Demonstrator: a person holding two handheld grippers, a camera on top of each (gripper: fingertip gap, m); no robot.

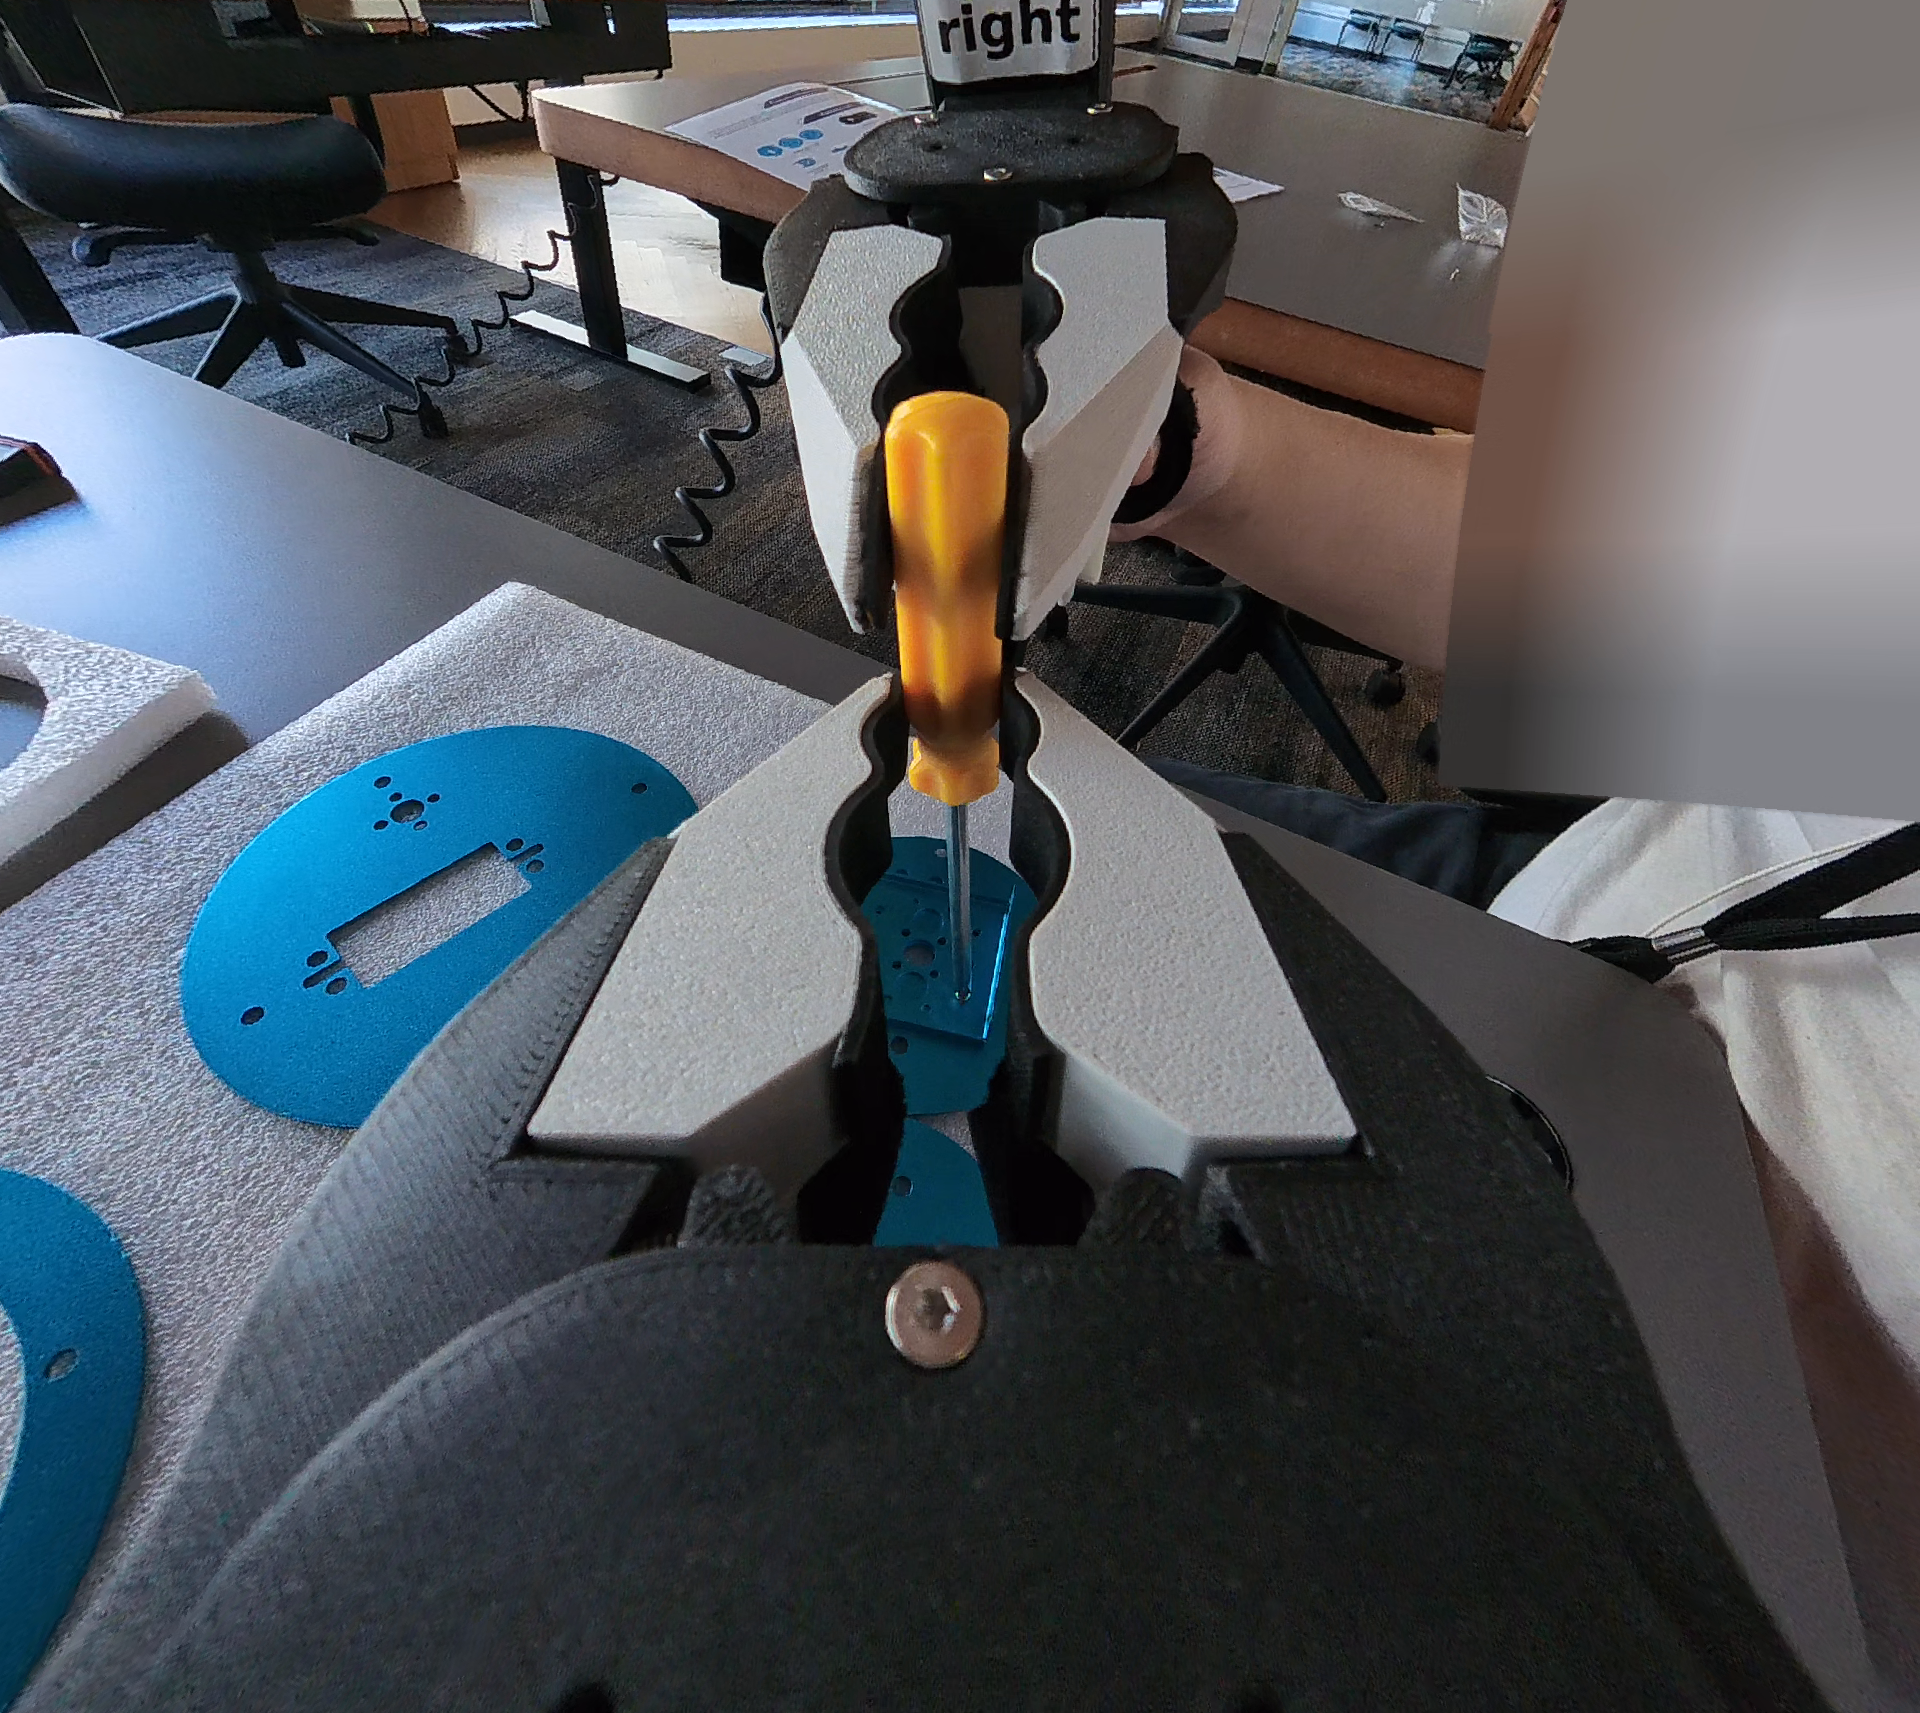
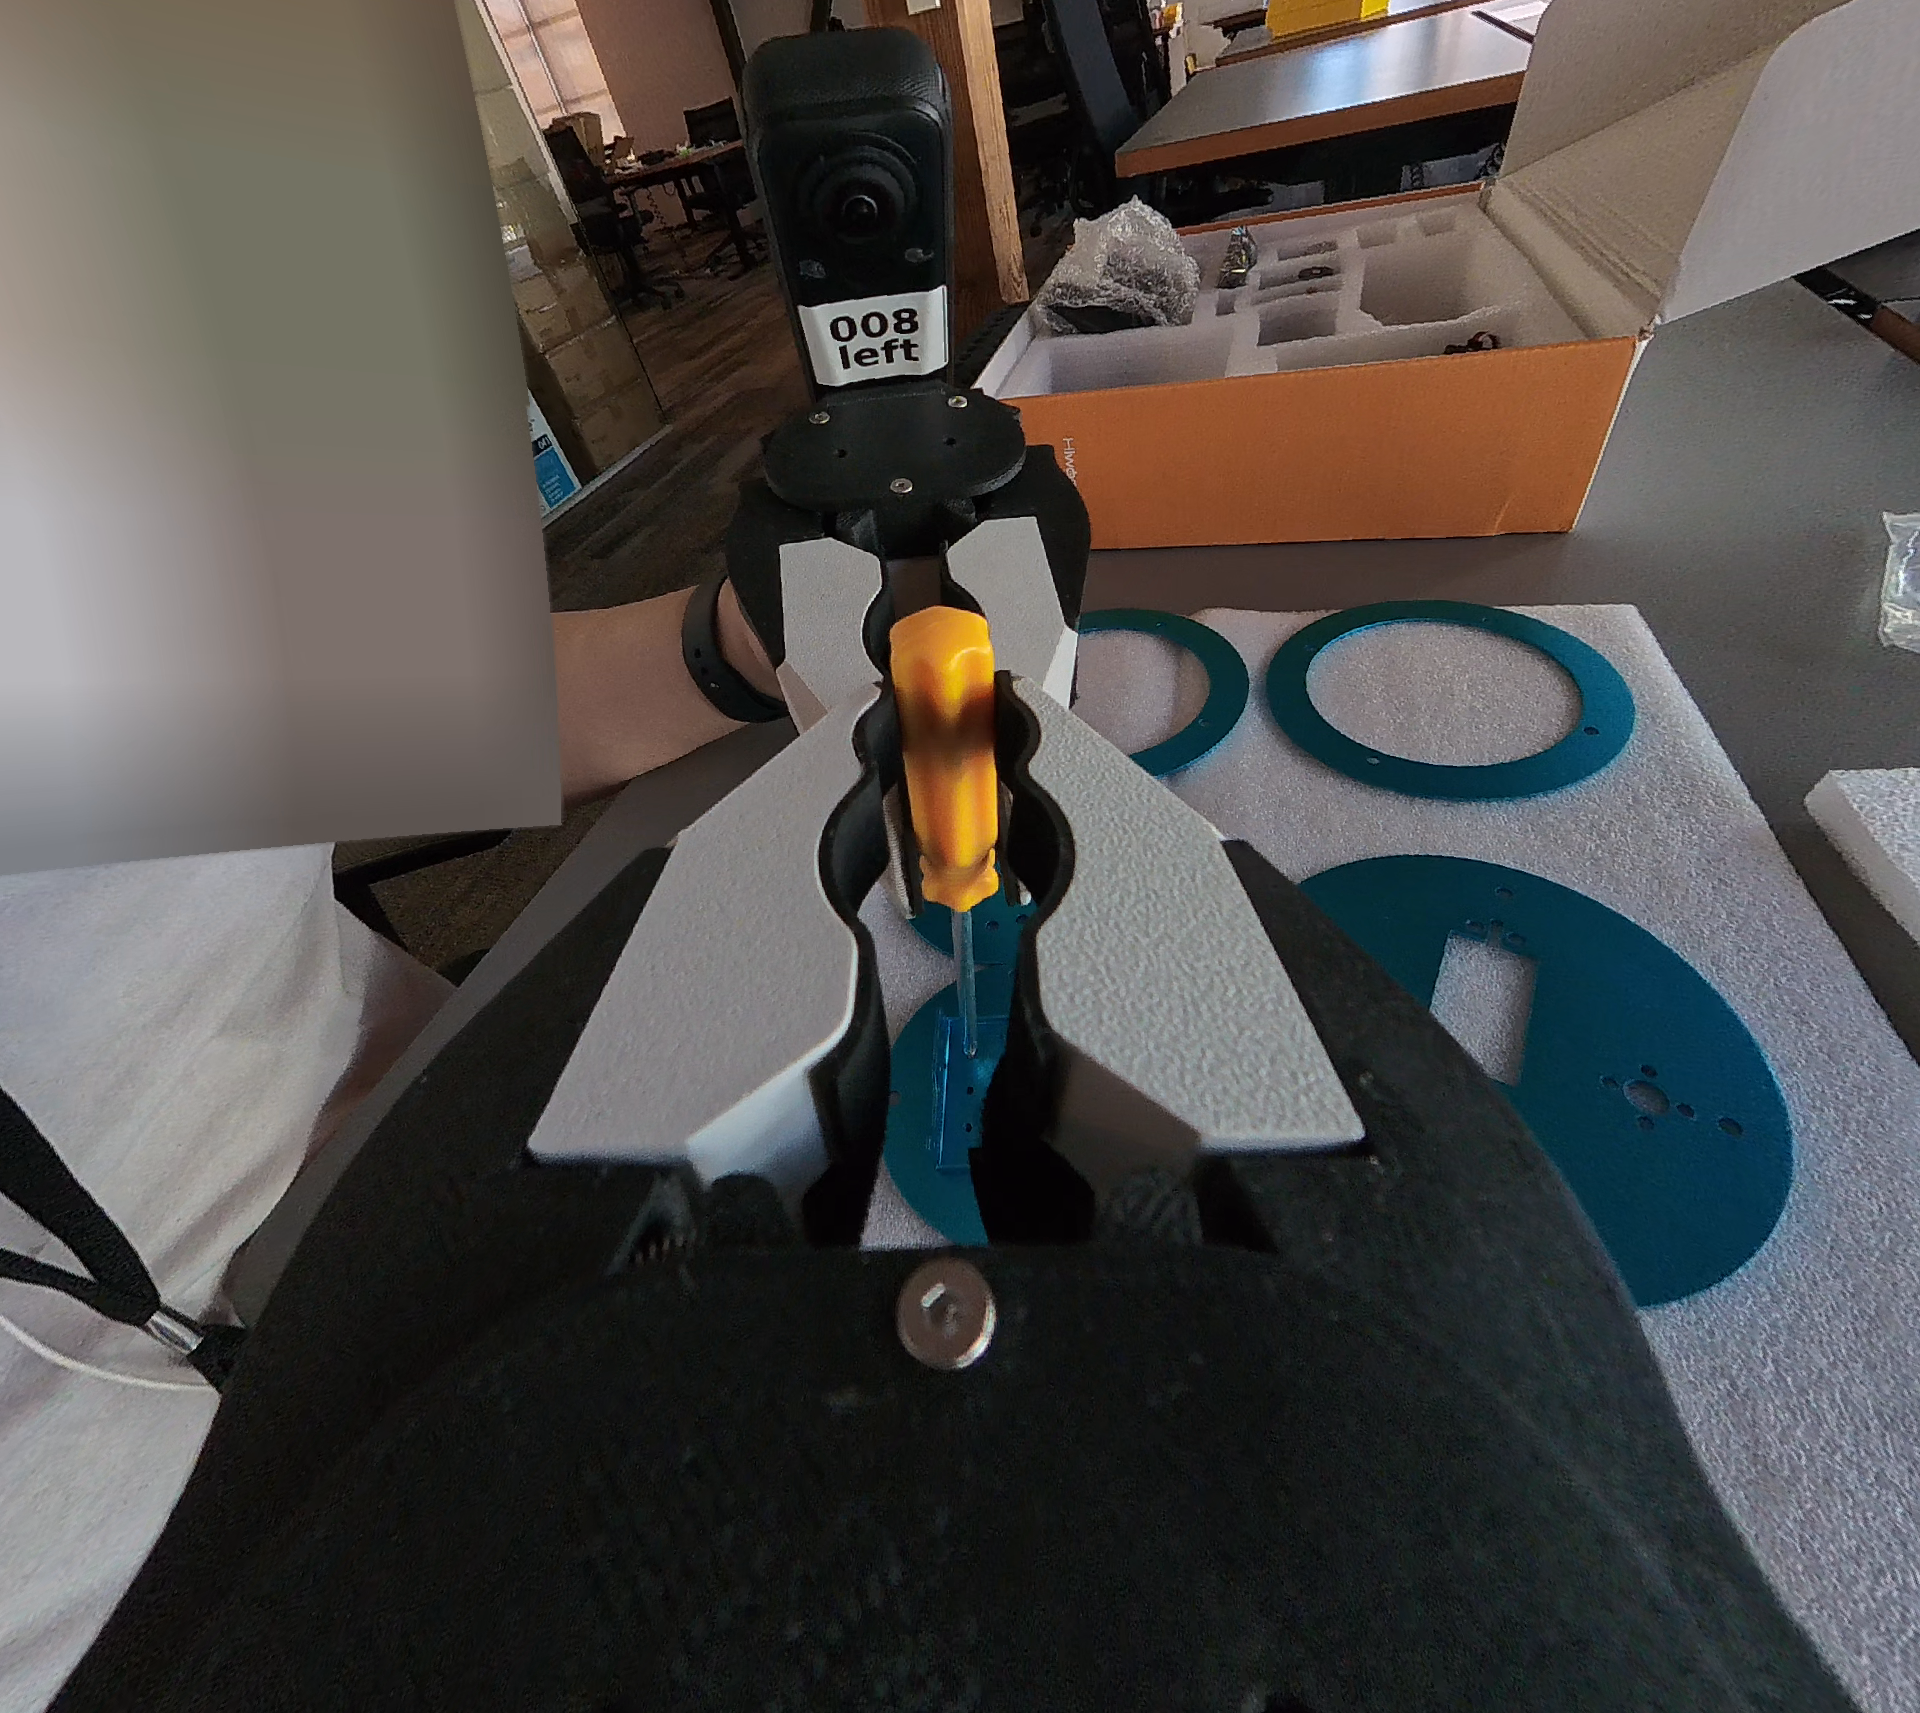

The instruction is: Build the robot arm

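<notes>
An orange-handled screwdriver point(image 1: 948, 562) stands nearly upright, its thin shaft tip resting on a small blue perforated bracket point(image 1: 935, 957). The bracket sits on a blue disc point(image 1: 935, 1196) on a white foam sheet point(image 1: 520, 676). My left gripper point(image 1: 951, 692) is closed around the lower end of the handle. My right gripper point(image 1: 940, 614) faces it and is shut on the upper handle. In the right wrist view my right gripper point(image 2: 940, 707) clamps the screwdriver point(image 2: 951, 780) above the bracket point(image 2: 961, 1102) and the disc point(image 2: 925, 1196). The left gripper's fingertips are hidden behind it.
A blue round plate with a rectangular cutout point(image 2: 1662, 1144) and two blue rings point(image 2: 1595, 718) point(image 2: 1216, 707) lie on the foam sheet point(image 2: 1455, 832). An open orange box point(image 2: 1351, 458) with foam compartments stands behind. A person's arm point(image 1: 1330, 510) and white shirt are close by. The table edge point(image 1: 727, 593) is near. Spacing between my two grippers at the tips: around 4 centimeters.
</notes>
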